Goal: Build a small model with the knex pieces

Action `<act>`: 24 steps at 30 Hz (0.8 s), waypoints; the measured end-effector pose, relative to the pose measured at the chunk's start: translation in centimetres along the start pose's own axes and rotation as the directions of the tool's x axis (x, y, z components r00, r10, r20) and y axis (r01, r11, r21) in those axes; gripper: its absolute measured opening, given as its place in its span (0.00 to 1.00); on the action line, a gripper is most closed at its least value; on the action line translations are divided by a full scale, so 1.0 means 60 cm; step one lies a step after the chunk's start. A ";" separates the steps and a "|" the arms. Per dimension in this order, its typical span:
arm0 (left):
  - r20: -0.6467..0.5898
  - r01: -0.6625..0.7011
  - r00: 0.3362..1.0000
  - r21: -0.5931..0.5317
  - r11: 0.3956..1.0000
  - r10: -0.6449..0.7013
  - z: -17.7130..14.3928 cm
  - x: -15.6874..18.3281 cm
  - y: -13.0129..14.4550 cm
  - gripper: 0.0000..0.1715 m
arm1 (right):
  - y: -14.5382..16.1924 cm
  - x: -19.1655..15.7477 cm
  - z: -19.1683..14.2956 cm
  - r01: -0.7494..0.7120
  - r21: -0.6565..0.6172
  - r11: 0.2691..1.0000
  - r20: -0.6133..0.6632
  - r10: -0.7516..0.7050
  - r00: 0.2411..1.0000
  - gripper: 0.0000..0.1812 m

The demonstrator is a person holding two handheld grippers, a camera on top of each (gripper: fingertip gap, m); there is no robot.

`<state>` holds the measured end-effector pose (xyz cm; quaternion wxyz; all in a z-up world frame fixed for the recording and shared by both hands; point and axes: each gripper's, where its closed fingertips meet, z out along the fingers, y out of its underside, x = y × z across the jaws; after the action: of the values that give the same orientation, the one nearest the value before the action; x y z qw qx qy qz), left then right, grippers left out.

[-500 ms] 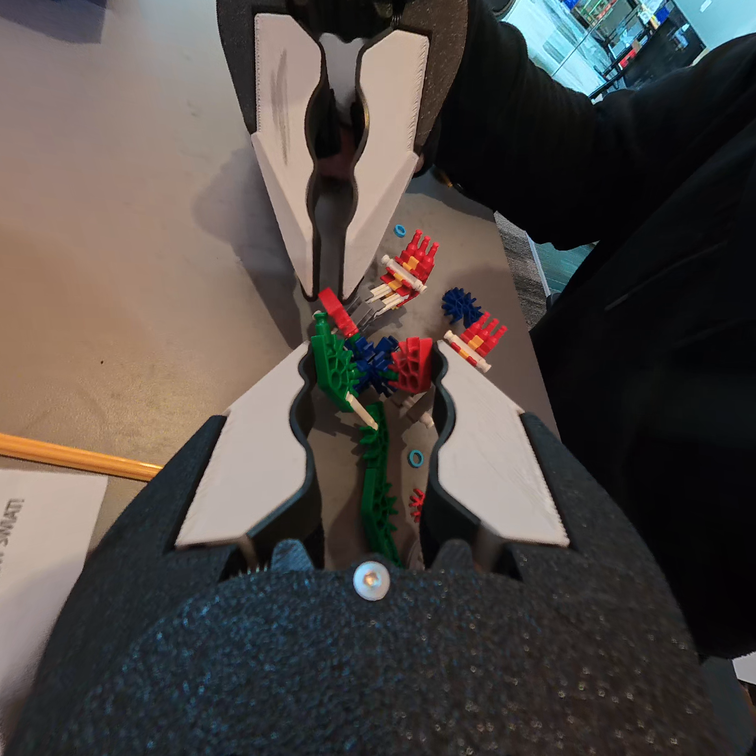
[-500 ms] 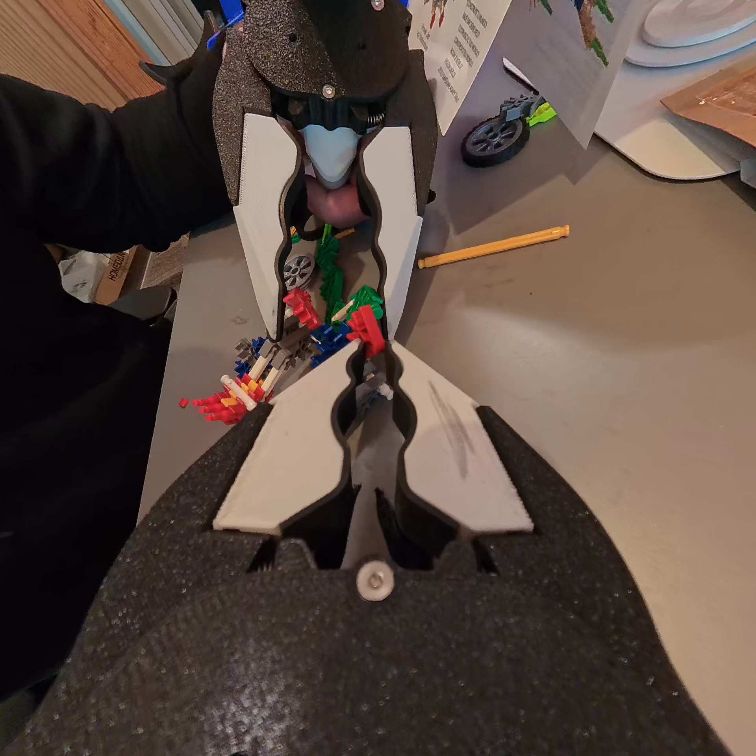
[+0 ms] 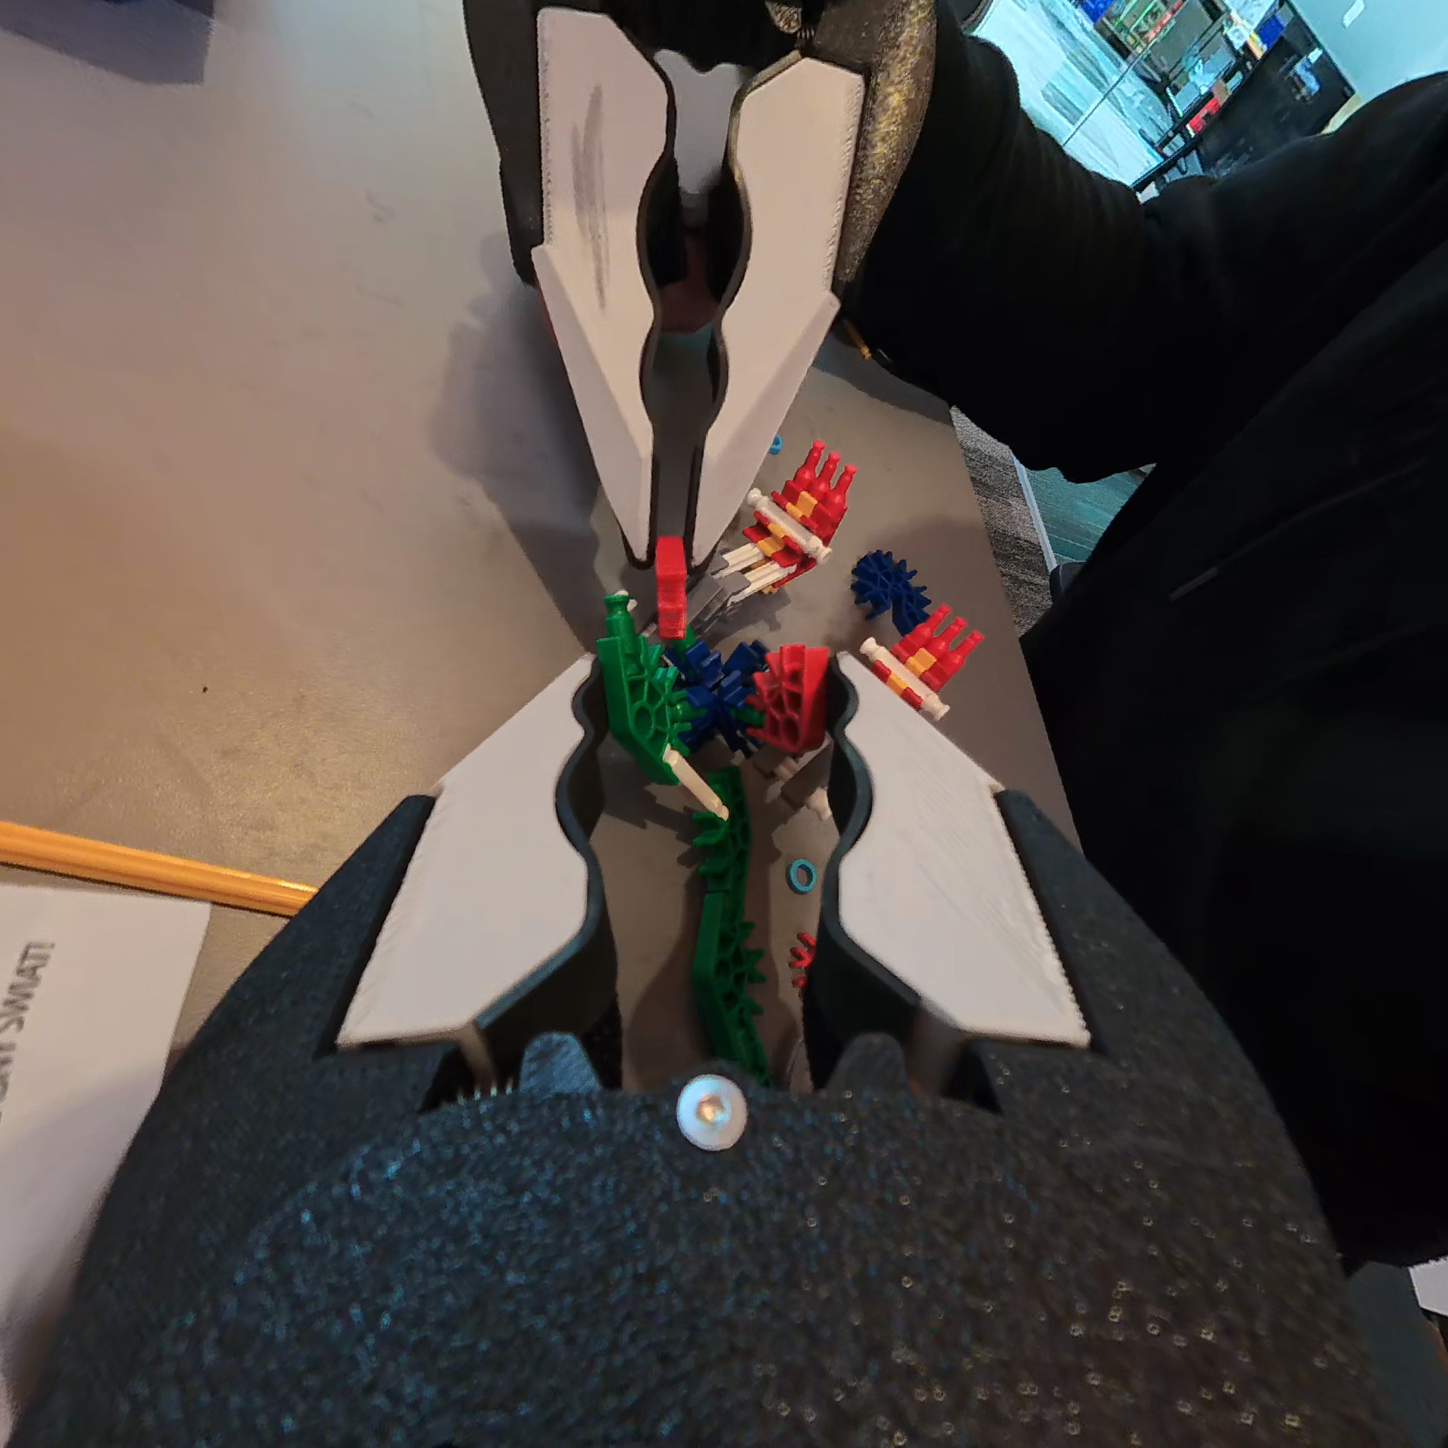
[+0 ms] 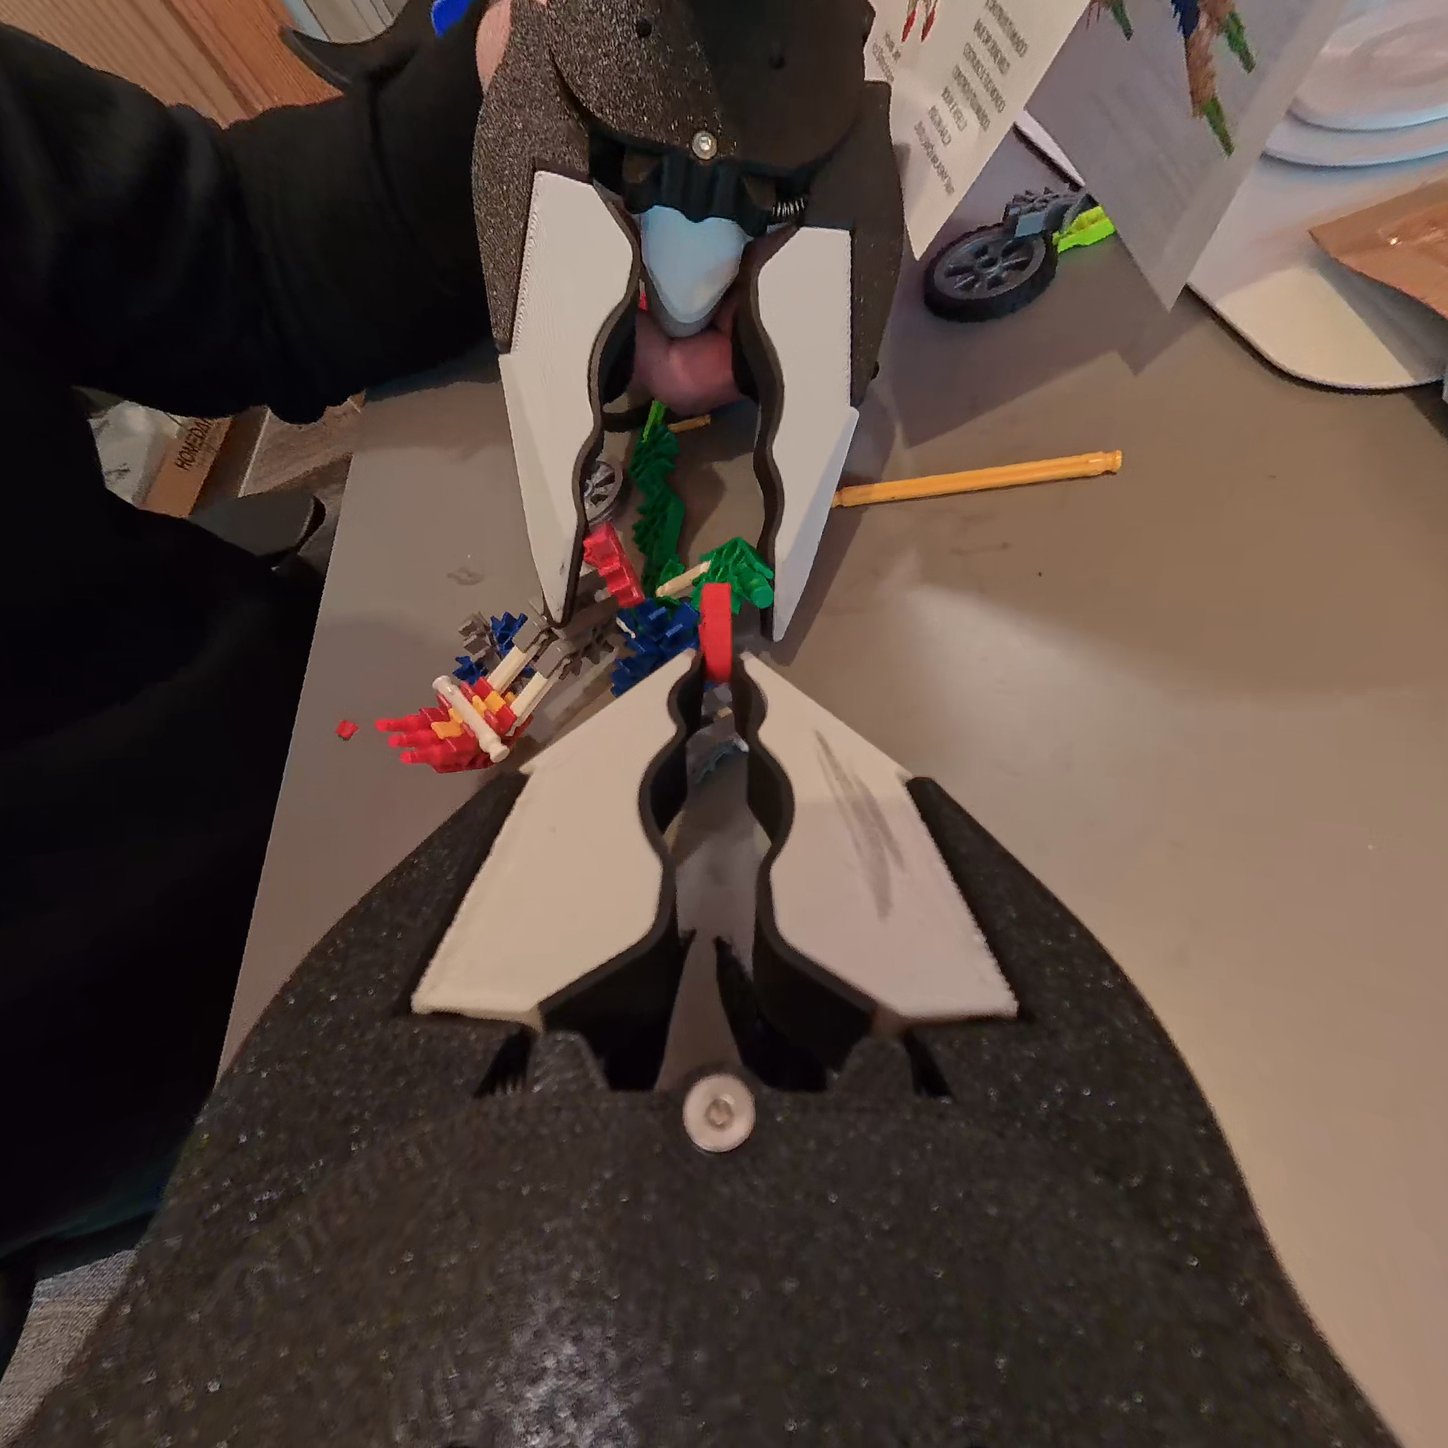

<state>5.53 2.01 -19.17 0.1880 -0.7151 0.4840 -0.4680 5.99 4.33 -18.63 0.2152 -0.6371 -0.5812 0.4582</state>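
A toy model of green (image 3: 638, 697), blue (image 3: 717, 693) and red (image 3: 791, 697) plastic connectors lies on the grey table (image 3: 274, 470). My left gripper (image 3: 713, 680) is closed on it, one finger against the green piece and the other against the red. A green toothed strip (image 3: 729, 940) trails back between the fingers. My right gripper (image 4: 717, 662) is shut on a small red piece (image 4: 714, 627) and holds it edge-on just above the blue connectors (image 4: 654, 638). In the left wrist view the right gripper (image 3: 666, 552) faces mine, with the red piece (image 3: 671, 588) beside the green connector's tip.
Red, yellow and white sub-assemblies (image 3: 924, 658) (image 3: 799, 517), a loose blue connector (image 3: 889, 584) and a teal ring (image 3: 801, 874) lie near the table's edge. A yellow rod (image 4: 979, 478), a grey wheel (image 4: 991, 270) and printed sheets (image 4: 964, 94) lie beyond. Black sleeves border both views. The tips of both grippers are at nearly the same place.
My right gripper has rolled, so the red piece now stands straight and edge-on instead of tilted. My left gripper and the model have stayed in place.
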 end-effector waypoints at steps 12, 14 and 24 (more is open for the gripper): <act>0.005 0.010 1.000 0.003 1.000 -0.010 0.001 -0.004 0.000 0.32 | -0.012 -0.007 -0.011 0.022 0.028 0.999 0.010 -0.022 1.000 0.03; 0.005 0.010 1.000 0.002 1.000 -0.010 0.001 -0.004 0.000 0.32 | -0.008 -0.012 -0.005 0.011 0.016 1.000 0.029 -0.012 1.000 0.03; 0.007 0.024 1.000 0.003 1.000 -0.024 0.001 -0.007 0.000 0.32 | -0.001 -0.005 0.002 -0.027 -0.003 1.000 0.018 0.027 0.999 0.03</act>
<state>5.56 2.37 -19.40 0.1851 -0.7221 0.4743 -0.4684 5.89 4.04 -18.57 0.2028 -0.6409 -0.5753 0.4661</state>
